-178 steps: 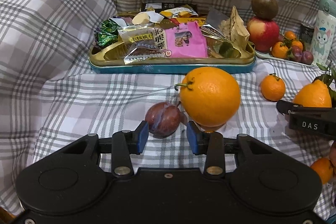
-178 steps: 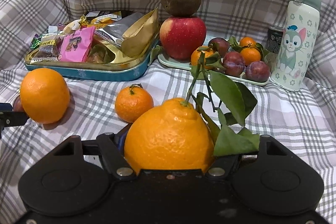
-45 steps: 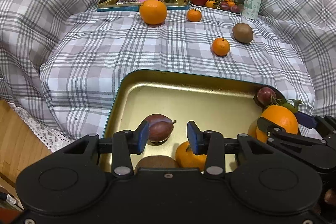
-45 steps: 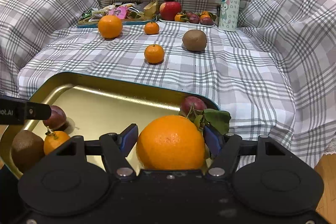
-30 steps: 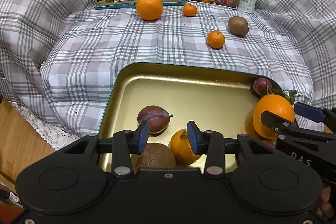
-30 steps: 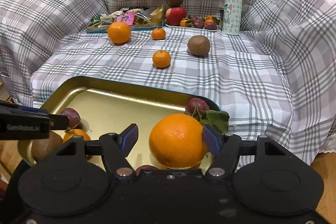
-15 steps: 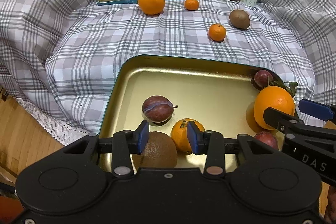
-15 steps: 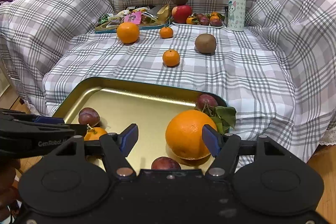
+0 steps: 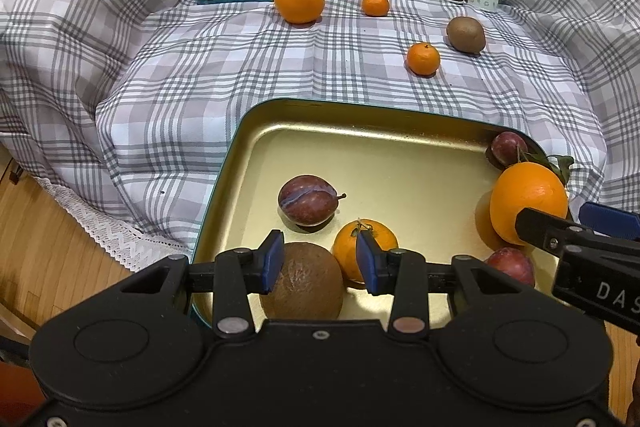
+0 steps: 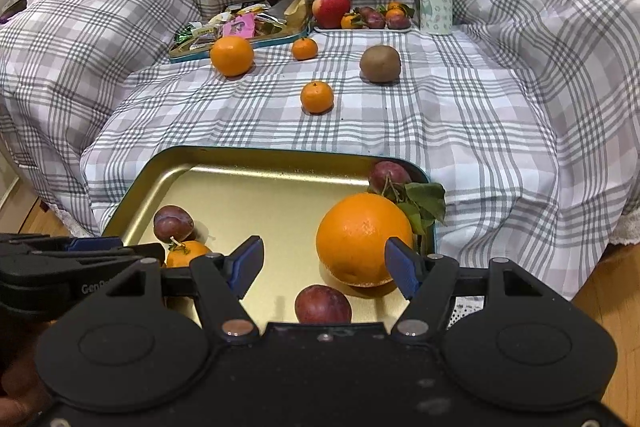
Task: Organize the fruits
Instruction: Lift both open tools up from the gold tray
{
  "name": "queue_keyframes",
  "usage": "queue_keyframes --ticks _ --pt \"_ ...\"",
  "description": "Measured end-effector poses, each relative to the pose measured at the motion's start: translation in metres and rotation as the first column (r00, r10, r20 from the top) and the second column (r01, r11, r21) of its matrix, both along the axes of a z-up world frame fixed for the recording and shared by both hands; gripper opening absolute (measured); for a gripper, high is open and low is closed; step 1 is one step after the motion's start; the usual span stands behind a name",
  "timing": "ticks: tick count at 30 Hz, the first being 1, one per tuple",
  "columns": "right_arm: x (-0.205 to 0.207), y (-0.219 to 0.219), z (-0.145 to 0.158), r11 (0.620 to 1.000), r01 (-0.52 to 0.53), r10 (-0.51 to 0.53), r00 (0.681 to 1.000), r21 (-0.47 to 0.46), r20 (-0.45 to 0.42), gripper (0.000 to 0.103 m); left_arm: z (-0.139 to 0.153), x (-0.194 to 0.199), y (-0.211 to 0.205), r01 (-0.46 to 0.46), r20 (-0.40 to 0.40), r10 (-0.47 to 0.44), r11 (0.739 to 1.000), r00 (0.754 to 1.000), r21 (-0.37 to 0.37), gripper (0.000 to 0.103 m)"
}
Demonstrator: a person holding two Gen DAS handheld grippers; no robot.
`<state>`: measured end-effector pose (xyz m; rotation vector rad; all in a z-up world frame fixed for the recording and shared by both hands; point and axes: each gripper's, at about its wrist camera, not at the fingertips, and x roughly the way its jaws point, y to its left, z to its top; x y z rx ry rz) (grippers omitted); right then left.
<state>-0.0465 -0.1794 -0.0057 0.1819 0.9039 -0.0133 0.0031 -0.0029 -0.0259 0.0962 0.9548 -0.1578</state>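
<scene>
Both grippers, left (image 9: pixel 319 263) and right (image 10: pixel 324 263), tilt down over the gold tray (image 9: pixel 384 163), jaws apart and empty

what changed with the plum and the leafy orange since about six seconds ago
The plum and the leafy orange went from the cloth by the snack tin into the gold tray and were let go. The left hand-held gripper and right hand-held gripper now stand open above them. The big orange, two mandarins and the kiwi on the cloth stayed put.
</scene>
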Motion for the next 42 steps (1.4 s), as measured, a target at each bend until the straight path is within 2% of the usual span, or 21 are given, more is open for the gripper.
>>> queue_keyframes --ticks 13,34,42 --pt "-0.0027 0.0044 -0.0051 0.999 0.041 -0.039 0.998 0.026 -0.045 0.07 0.0014 -0.0042 0.0018 -0.015 -0.001 0.015 1.0 1.0 0.009 0.048" --pt "-0.0004 0.0038 -0.0066 0.998 0.054 -0.053 0.997 0.015 -0.062 0.07 0.003 -0.0047 0.0028 -0.027 0.0 0.027 0.999 1.0 0.019 0.048" --pt "0.0021 0.0021 -0.002 0.999 0.05 -0.049 0.998 0.021 -0.051 0.069 0.0085 -0.0015 -0.0003 0.001 0.025 -0.002 0.999 1.0 0.037 0.048"
